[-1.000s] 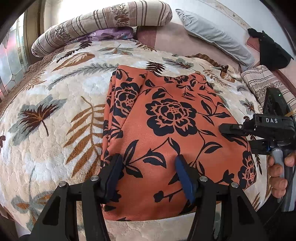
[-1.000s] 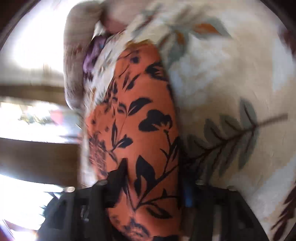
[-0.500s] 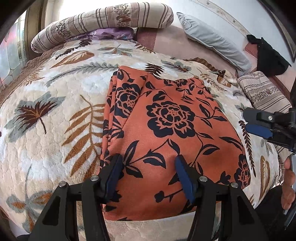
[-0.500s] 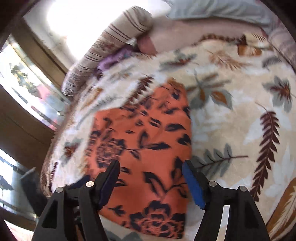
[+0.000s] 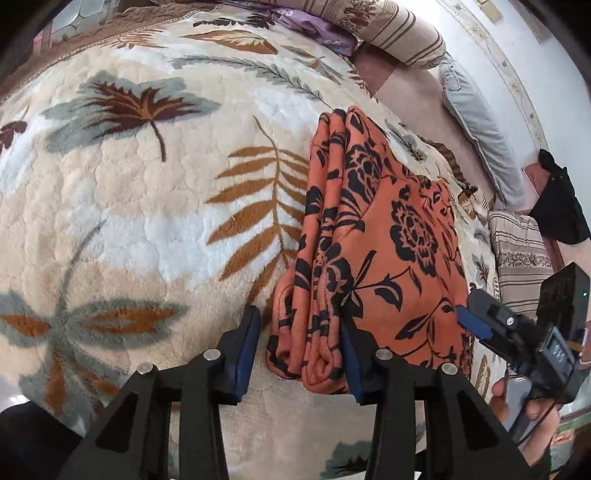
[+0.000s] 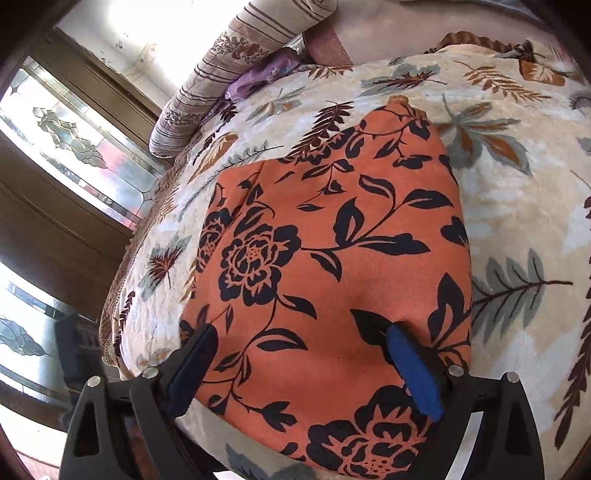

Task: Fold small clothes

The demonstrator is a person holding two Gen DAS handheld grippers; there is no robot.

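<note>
An orange garment with black flowers (image 5: 388, 236) lies folded flat on the leaf-patterned blanket (image 5: 147, 206). My left gripper (image 5: 297, 350) straddles the garment's thick folded left edge near its front corner, and its jaws are closing. One pad sits over the blanket with a small gap to the cloth, the other lies on the cloth. My right gripper (image 6: 301, 334) hovers over the garment (image 6: 332, 240) near its front edge; its jaws are opening wide and grip nothing. From the left wrist the right gripper (image 5: 480, 323) appears at the garment's right side, held by a hand (image 5: 532, 410).
A striped bolster (image 5: 388, 26) and purple cloth (image 5: 314, 26) lie at the bed's far end, with a grey pillow (image 5: 480, 125), a striped cushion (image 5: 521, 254) and a black item (image 5: 561, 199) to the right. Glass-panelled doors (image 6: 74, 147) stand beyond the bed's left edge.
My left gripper slid left from the garment's front middle to its folded left edge, rolled, and narrowed. My right gripper spread its jaws wide, rose and swung over the garment's middle.
</note>
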